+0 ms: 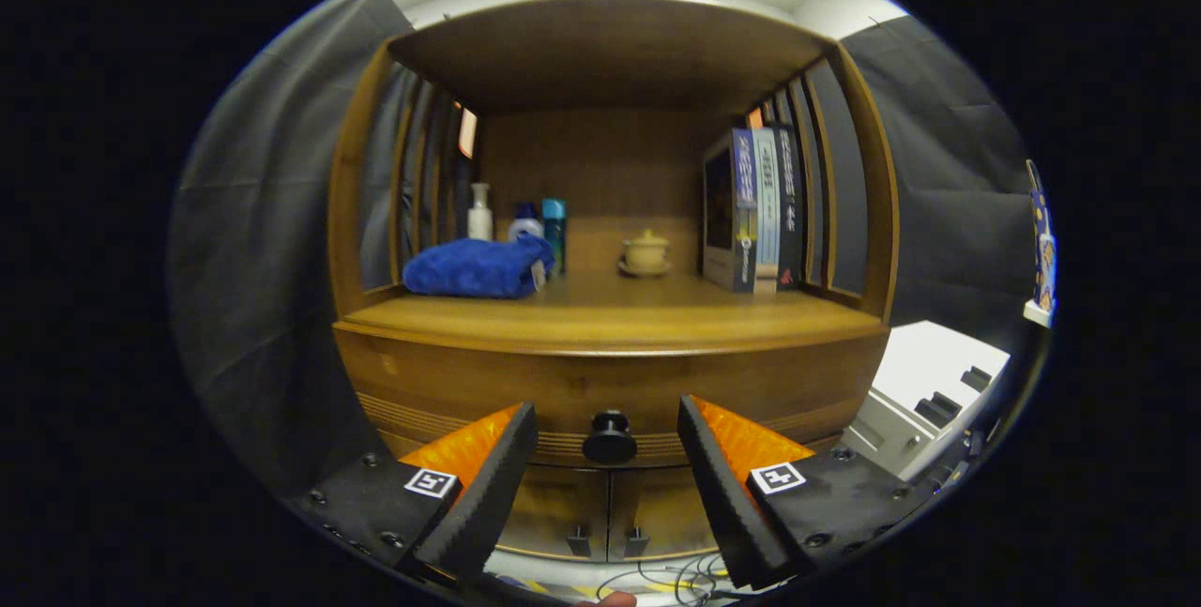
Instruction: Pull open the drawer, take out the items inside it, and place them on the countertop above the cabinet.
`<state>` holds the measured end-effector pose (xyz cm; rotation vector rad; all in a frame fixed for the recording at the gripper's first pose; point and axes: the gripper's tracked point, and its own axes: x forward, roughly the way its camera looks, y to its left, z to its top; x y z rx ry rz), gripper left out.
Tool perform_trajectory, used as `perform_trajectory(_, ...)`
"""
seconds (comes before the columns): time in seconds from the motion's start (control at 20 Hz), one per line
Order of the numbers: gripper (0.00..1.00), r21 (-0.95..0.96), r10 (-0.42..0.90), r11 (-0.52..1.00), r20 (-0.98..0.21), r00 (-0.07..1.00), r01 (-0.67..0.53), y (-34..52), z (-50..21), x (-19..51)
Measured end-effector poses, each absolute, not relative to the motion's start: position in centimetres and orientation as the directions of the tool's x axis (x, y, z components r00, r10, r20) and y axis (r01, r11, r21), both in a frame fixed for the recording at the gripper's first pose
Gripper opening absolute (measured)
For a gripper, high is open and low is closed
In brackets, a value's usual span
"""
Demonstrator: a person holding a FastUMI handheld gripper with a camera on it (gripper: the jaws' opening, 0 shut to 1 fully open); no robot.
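While the tool (pixel 608 438) is hanging spread apart before the wooden cabinet (pixel 610 307), its two fingers (pixel 488 476) are standing either side of the black knob (pixel 610 438) of the drawer (pixel 610 396) without touching it. That drawer is sitting shut, its front running crosswise just under the bench (pixel 610 321), so its contents are hidden. Below it, two small doors (pixel 610 508) are meeting at a middle seam. On the bench, a folded blue towel (pixel 478 267) is lying in front of a white pump bottle (pixel 479 211) and two blue-capped bottles (pixel 542 224); a lidded tan cup (pixel 646 252) is resting on a saucer near the middle, and upright books (pixel 755 210) are standing beyond it, their spine lettering too small to read.
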<state>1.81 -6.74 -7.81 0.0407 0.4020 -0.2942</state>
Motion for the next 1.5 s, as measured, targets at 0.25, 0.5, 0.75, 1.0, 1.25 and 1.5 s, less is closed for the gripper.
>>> perform_trajectory(0.25, 0.97, 0.001, -0.264, 0.952, -0.498, 0.826, 0.305, -7.8, -10.9, 3.5)
perform_trajectory(0.5, 0.87, -0.029, -0.258, 0.956, -0.552, 0.793, 0.291, -8.0, -13.2, 4.3)
perform_trajectory(0.75, 0.58, -0.064, -0.270, 0.958, -0.537, 0.799, 0.280, -8.0, -13.8, 5.8)
perform_trajectory(1.0, 0.39, -0.060, -0.264, 0.958, -0.568, 0.779, 0.281, -7.6, -13.5, 4.6)
perform_trajectory(1.25, 0.39, -0.080, -0.278, 0.955, -0.583, 0.764, 0.286, -6.7, -12.7, 1.2)
perform_trajectory(1.5, 0.39, -0.101, -0.288, 0.952, -0.615, 0.734, 0.289, -5.9, -12.1, -2.1)
